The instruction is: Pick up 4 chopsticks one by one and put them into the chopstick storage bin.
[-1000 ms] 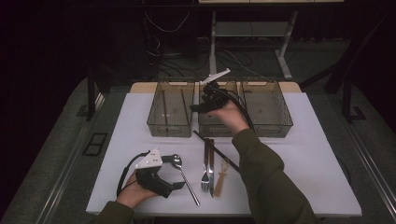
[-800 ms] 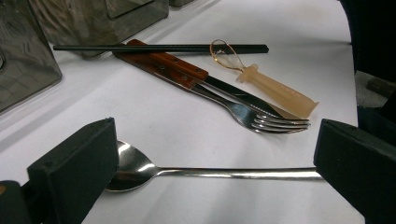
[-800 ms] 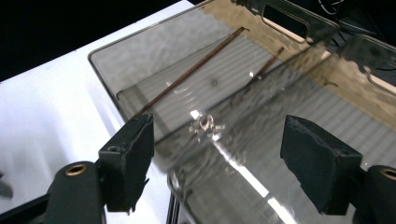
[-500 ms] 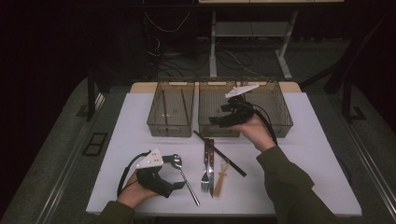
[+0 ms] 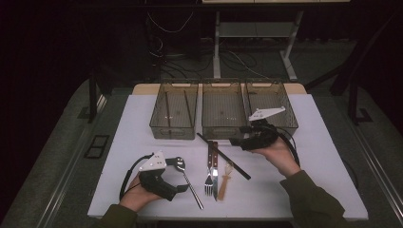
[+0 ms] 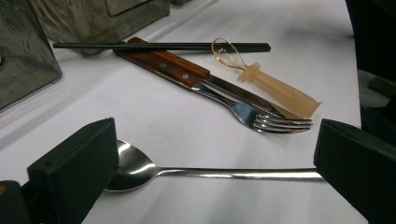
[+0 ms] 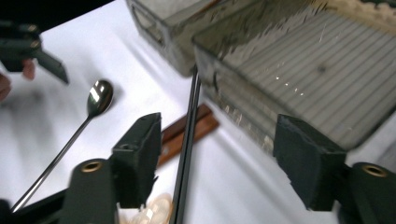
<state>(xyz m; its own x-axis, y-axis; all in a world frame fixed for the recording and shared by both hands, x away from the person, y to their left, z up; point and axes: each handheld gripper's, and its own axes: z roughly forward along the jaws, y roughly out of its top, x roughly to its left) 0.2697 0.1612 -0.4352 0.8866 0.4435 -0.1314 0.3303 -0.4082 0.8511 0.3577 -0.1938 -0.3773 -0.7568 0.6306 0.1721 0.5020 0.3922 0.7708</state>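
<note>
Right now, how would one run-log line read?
left claw: open over spoon | right claw: open, closing, above chopstick | held: nothing | bins: behind

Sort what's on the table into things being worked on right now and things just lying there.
In hand: spoon, between the left gripper's open jaws; black chopsticks, under the right gripper, whose jaws have just been closing, not yet gripping.
Lying about: fork, knife, translucent-handled wire tool, three bins.
</note>
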